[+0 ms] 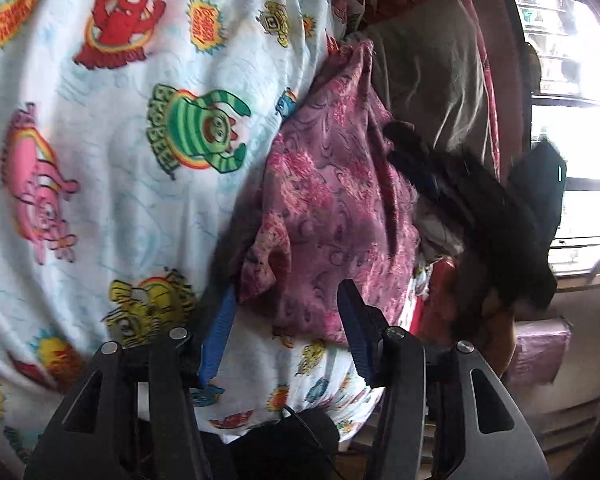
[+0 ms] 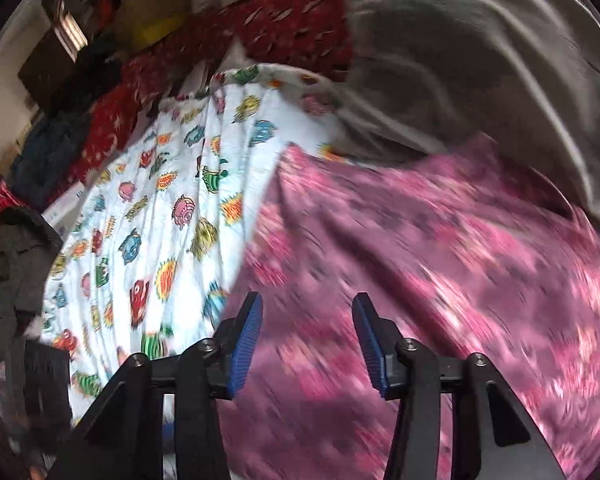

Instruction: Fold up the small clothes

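Both grippers, left gripper [image 1: 288,304] and right gripper [image 2: 306,316], stand half-wide gripping nothing over the pink garment [image 1: 332,200] rumpled on the cartoon sheet [image 1: 120,160]; risk: a pinch grabs sheet too, dragging the fold crooked.

The left gripper [image 1: 288,316] is matte black, with angular linkage arms pinned by round silver screw heads and triangular cut-outs in the outer arms – its fingers [image 1: 358,332] carry ribbed blue pads. A thin black cable curls beneath its base. The right gripper [image 2: 307,336] is built the same – black frame, silver pivots, blue grooved pads [image 2: 247,344].
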Motion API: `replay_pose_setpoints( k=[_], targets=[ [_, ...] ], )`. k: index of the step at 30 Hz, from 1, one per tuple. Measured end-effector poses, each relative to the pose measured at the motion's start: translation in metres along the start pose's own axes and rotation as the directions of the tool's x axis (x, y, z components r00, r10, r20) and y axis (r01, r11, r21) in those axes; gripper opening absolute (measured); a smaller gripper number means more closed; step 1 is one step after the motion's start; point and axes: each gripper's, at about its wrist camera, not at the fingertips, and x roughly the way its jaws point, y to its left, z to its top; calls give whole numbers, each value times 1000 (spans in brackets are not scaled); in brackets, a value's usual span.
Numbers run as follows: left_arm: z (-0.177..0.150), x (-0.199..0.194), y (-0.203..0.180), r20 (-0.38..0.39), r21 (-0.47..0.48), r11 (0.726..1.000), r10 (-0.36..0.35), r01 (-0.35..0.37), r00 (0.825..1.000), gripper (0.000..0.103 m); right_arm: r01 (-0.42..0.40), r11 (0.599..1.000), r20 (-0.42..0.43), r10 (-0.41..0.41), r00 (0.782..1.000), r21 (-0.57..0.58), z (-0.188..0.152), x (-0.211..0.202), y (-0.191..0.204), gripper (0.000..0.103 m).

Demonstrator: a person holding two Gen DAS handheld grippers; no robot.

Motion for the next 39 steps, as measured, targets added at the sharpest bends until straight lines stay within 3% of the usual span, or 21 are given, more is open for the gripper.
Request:
replay_pose_setpoints(
  k=[8, 13, 16, 18, 20, 23, 27, 33, 36, 39],
  targets=[
    [3, -1, 21, -19, -83, 990, -119, 117, 993, 50, 101, 992, -102, -108, 989, -71, 32, 61, 33, 54],
    [5, -5, 24, -24, -94, 985, -149, 146, 989, 50, 189, 972, -168, -211, 963, -141, 36, 93, 48, 65],
    [8, -7, 29, -28, -126, 977, -175, 170, 984, 50, 261, 927, -161, -310, 937, -270, 31, 99, 61, 60],
    [10, -7, 30, -29, -148, 971, -193, 187, 981, 50, 281, 904, -145, -341, 929, -322, 27, 99, 63, 49],
    [11, -8, 31, -24, -155, 967, -206, 200, 978, 58, 269, 906, -148, -330, 932, -327, 26, 96, 57, 34],
    [11, -8, 26, -20, -155, 967, -207, 202, 978, 61, 224, 925, -147, -278, 949, -306, 27, 87, 50, 14],
    [14, -14, 13, -10, -116, 980, -163, 161, 987, 61, 187, 941, -134, -232, 963, -284, 30, 72, 45, 10],
    [22, -44, -2, 108, -1, 998, -59, 59, 992, 69, 170, 948, -123, -209, 970, -268, 34, 62, 31, 10],
    [28, -29, -6, 52, 14, 998, -55, 55, 997, 69, 154, 958, -119, -187, 975, -242, 30, 59, 30, 10],
    [28, -6, -18, -6, 85, 996, -21, 21, 1000, 69, 140, 965, -124, -170, 978, -222, 32, 54, 26, 10]
  ],
)
